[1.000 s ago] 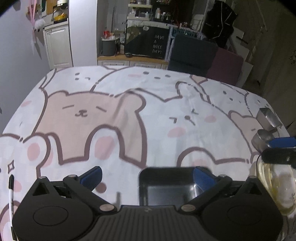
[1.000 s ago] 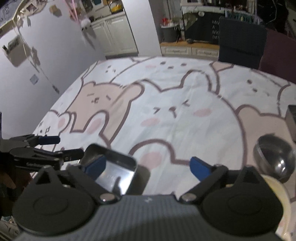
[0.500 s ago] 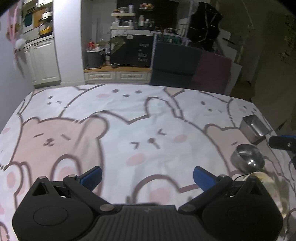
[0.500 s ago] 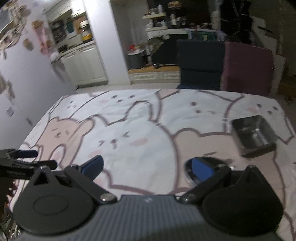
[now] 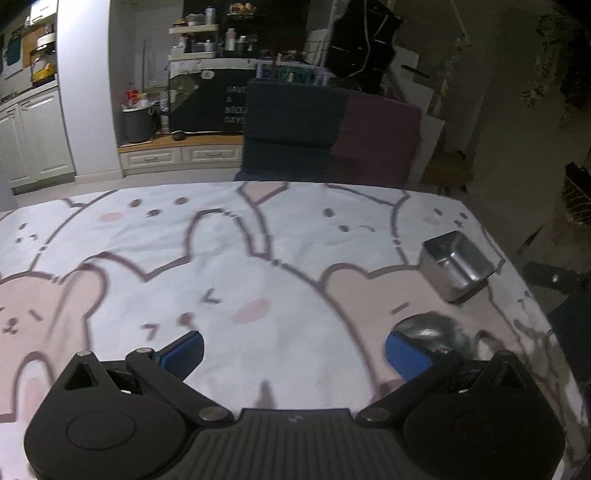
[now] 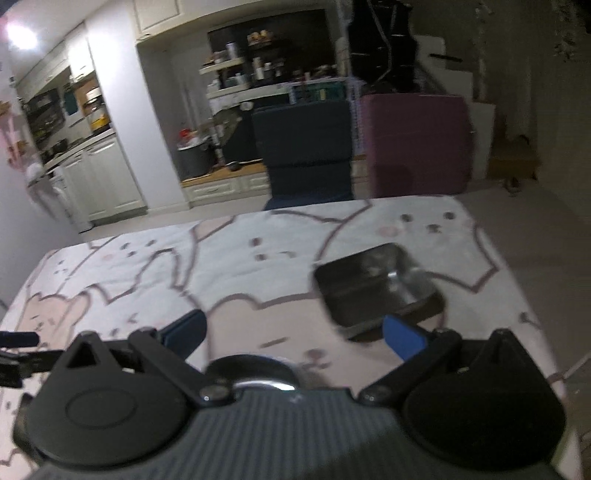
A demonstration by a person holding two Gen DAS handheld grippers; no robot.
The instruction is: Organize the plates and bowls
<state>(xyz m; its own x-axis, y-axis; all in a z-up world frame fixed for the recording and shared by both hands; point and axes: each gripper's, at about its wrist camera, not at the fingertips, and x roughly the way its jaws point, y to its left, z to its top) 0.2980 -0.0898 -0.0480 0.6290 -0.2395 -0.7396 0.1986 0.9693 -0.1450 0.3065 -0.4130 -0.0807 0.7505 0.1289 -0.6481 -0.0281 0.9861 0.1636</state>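
Bare tablecloth (image 5: 229, 258) spreads leftward; square tin (image 5: 456, 267) sits near right edge.

Dim, grainy fisheye views with dark curved corners; a bright ceiling lamp (image 6: 21, 34) glares upper left; motion blur softens the right wrist view.

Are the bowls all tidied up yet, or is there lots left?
Nothing looks tidied yet. The square metal dish and the round metal bowl sit apart on the bear tablecloth, not stacked. The left claw and right claw are both open and empty. Gathering the dishes together is left.
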